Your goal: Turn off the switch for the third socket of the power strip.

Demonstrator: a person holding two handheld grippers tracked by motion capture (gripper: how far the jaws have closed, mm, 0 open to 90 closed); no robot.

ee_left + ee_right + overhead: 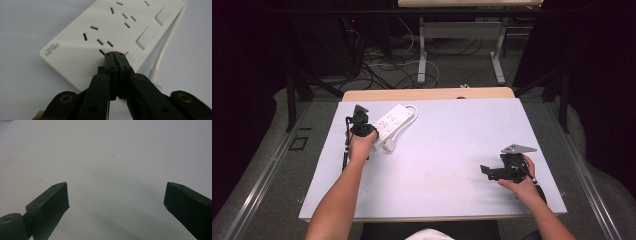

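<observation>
Closed black jaws of the left gripper [114, 53] press tips together on the white power strip [107, 32], upper left of the table [452, 165]; strip's far end cropped. Right gripper [116, 195] gapes empty, lower right.

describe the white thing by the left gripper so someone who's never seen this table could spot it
On the pale table, look to the far left part, just ahead of the left gripper, whose shut jaws rest their tips on it. It is a flat white power strip with socket slots and square switches, trailing a white cable.
</observation>
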